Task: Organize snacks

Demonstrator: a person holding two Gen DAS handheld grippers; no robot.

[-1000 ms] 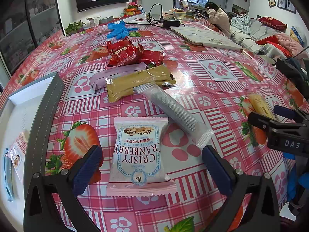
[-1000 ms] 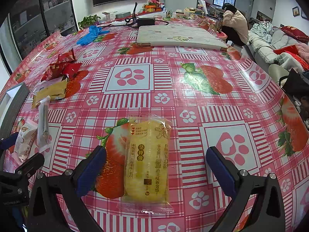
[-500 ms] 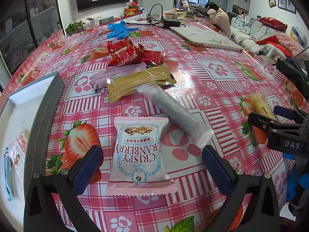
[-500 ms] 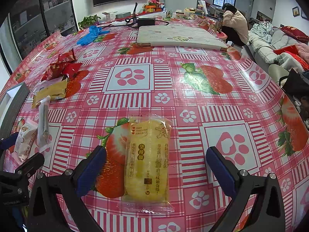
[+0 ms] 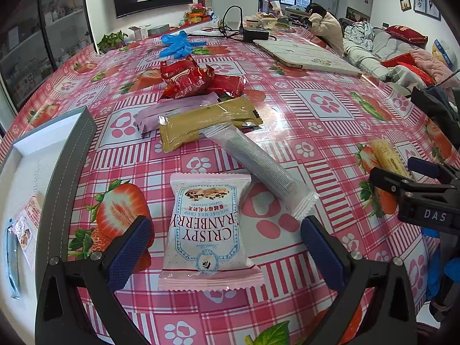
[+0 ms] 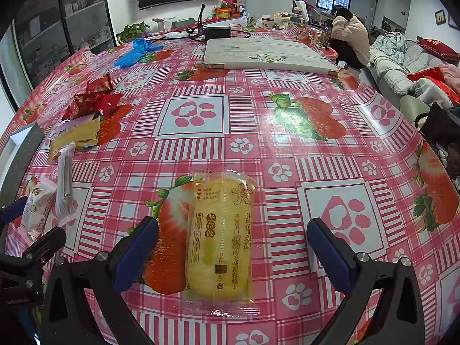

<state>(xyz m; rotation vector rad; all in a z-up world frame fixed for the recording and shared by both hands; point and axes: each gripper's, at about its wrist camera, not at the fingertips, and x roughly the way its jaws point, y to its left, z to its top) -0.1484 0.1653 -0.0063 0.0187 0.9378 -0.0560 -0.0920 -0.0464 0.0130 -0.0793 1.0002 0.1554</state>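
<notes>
My left gripper (image 5: pixel 227 247) is open, its jaws on either side of a pink Crispy Cranberry packet (image 5: pixel 208 231) lying on the table. My right gripper (image 6: pixel 231 247) is open around a yellow cake packet (image 6: pixel 221 238); that packet also shows in the left wrist view (image 5: pixel 388 158). Beyond the pink packet lie a clear wafer tube (image 5: pixel 258 161), a gold bar (image 5: pixel 207 125), a purple packet (image 5: pixel 172 112) and red packets (image 5: pixel 195 79). A grey-rimmed white tray (image 5: pixel 72 161) at the left holds two small packets (image 5: pixel 24 230).
The table wears a pink strawberry cloth (image 6: pixel 287 149). Blue gloves (image 5: pixel 175 44), a white tablet case (image 6: pixel 267 54), a black charger with cable (image 5: pixel 254 33) and clutter lie at the far side. A person sits beyond the table's right end (image 6: pixel 349 34).
</notes>
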